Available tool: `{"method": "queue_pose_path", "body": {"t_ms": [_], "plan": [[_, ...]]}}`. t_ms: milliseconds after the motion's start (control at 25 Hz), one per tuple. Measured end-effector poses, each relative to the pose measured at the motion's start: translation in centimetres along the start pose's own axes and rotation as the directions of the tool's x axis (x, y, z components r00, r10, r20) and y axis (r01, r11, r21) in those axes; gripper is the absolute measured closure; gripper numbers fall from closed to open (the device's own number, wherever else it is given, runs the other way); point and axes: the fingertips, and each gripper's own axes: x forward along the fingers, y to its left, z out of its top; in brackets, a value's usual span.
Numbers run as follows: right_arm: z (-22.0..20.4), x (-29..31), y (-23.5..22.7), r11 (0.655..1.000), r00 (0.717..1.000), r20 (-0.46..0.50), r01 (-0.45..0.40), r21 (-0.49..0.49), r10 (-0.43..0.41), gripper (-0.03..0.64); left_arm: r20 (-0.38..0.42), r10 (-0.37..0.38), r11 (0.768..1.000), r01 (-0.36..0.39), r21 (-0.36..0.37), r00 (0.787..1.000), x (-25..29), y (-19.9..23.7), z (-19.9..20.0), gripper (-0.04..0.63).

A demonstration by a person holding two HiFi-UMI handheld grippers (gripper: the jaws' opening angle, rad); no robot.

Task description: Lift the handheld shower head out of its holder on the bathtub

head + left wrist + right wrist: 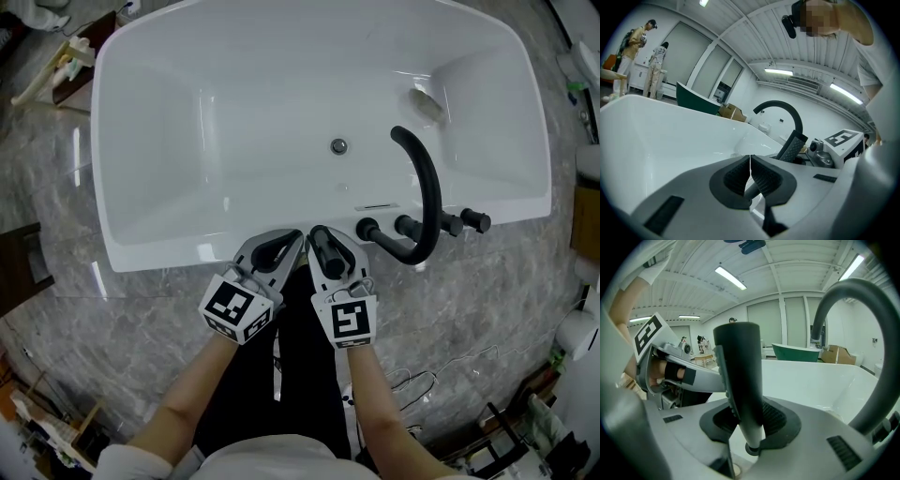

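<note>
Shower head (740,380) stands upright at the near rim of the bathtub (187,248), clamped between the right gripper (745,423) jaws. Apparently not yet lifted clear. Left gripper (750,176) jaws closed, empty.

light: bright, ceiling tubes (730,277) | glare: tub (141,37) sheen | edges: fisheye-warped, dark corners

Readable print, one entry: number, apparently 33, in dark digits on the back of a white shirt (658,52) worn by a distant standing person (656,70).
</note>
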Motion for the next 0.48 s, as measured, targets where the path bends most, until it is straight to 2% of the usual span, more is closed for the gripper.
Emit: {"method": "queue_pose_path", "body": {"t_ms": [480], "plan": [[3.5,-2.6,0.3,1.0,0.999,0.046,0.019,-0.007,-0.019,0.495,0.029,-0.009,0.999,0.007,0.047,1.0,-1.6,-2.0,3.2,0.583]]}}
